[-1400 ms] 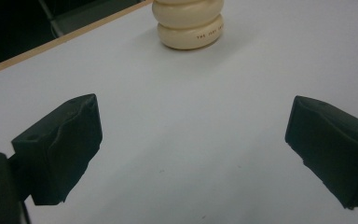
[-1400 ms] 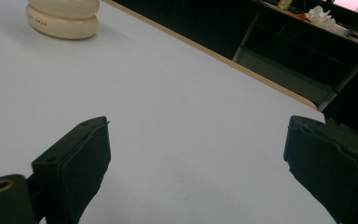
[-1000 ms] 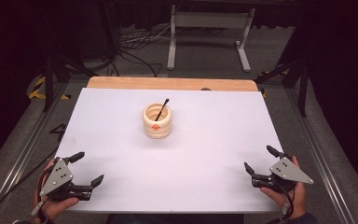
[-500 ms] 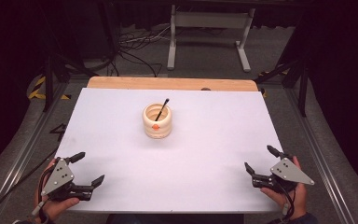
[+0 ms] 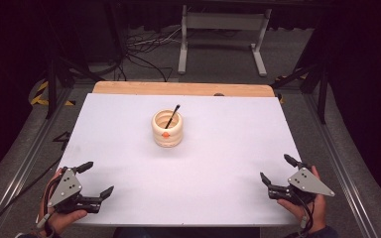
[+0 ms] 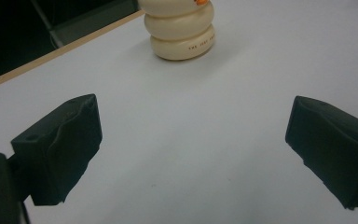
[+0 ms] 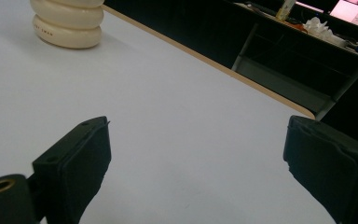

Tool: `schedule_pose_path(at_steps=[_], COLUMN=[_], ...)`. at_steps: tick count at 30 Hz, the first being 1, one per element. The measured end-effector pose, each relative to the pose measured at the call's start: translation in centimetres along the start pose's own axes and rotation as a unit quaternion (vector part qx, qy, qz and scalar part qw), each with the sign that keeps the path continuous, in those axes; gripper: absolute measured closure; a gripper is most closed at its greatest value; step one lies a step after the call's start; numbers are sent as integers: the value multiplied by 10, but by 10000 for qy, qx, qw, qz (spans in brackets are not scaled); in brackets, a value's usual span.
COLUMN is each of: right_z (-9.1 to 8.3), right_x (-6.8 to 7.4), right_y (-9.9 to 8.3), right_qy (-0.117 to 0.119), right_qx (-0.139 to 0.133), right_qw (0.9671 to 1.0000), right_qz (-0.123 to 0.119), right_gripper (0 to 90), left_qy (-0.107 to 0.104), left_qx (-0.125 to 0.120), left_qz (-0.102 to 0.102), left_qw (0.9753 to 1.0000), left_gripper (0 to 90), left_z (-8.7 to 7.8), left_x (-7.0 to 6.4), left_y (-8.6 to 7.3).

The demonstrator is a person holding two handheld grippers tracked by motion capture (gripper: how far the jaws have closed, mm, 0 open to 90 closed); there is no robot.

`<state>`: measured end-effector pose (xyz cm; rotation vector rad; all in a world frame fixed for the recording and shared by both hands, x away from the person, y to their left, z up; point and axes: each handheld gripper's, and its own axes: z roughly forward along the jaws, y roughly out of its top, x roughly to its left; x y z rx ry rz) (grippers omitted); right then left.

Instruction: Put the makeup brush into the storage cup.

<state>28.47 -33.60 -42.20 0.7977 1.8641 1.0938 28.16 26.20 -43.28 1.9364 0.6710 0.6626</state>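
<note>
- Our left gripper (image 5: 95, 179) sits at the near left corner of the table (image 5: 228, 148), jaws spread wide with nothing between them; in the left gripper view only bare white surface lies between the two black pads (image 6: 58, 149).
- Our right gripper (image 5: 279, 173) sits at the near right corner, equally wide open and empty, its jaws pointing inward across the table.
- The thing to go for is the cup (image 5: 167, 129), a cream ribbed pot standing upright near the middle of the table toward the far edge, well apart from both grippers. A thin dark stick (image 5: 171, 115) leans in it, its tip rising past the rim toward the far right.
- We judge the step in hand to be the approach, with no contact yet.
- To do it well, we would send one gripper in low to steady the cup by its ribbed wall, jaws straddling the body and not the rim, so it cannot slide on the smooth top.
- The other gripper should come from above and line its jaws up across the stick, closing on the exposed upper part.
- We would narrow the jaws before reaching the stick; at full spread they could clip the rim and tip the cup.
- The orange mark (image 5: 165, 134) on the cup's near side gives us a handy aiming point.
</note>
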Motion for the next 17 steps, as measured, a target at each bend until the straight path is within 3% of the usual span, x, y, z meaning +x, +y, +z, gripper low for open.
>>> schedule_pose_path(at_steps=[17], right_z=[1], right_x=[0], right_y=[0], right_qy=[41], right_qx=[28], right_qw=[10000], right_qz=[28], right_gripper=[83], left_qy=[-118], left_qx=[9], left_qz=[0], left_qw=[9999], left_gripper=[43], left_z=[8], left_x=[-4], left_y=[4])
